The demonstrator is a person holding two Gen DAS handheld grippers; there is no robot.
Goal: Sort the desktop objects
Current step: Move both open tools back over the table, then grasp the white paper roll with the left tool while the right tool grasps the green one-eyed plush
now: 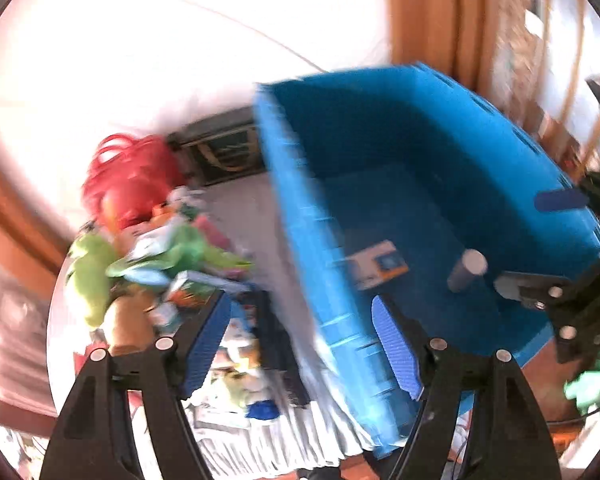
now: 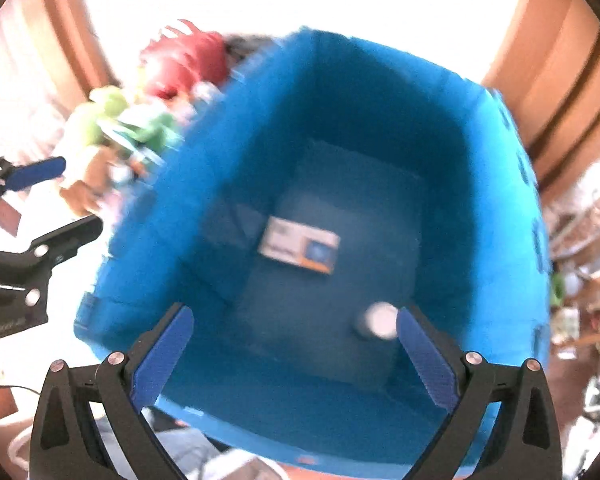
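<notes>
Left wrist view shows my left gripper point(image 1: 304, 340) with its jaws wide and nothing between the blue pads, hanging over the near wall of the blue crate point(image 1: 300, 216). My right gripper point(image 2: 296, 356) is spread wide too and holds nothing, pointing straight down into the crate. On the crate floor lie a flat white-and-orange box point(image 2: 300, 250) and, near the right-hand pad in the right wrist view, a small grey cylinder point(image 2: 380, 320) that I take to be a tube or roll, though the blur leaves that unsure. Beside the crate, on the white cloth point(image 1: 256, 216), the unsorted heap waits: a red net bag point(image 1: 132, 176), green soft pieces point(image 1: 96, 276) and a jumble of small packets point(image 1: 188, 292), none sharp enough to name. I judge that two things are already in and both tools are free, so I am between drops. The next move calls for swinging one gripper over the heap, choosing a single piece that stands clear of its neighbours, and closing on it alone before carrying it over the crate rim.
</notes>
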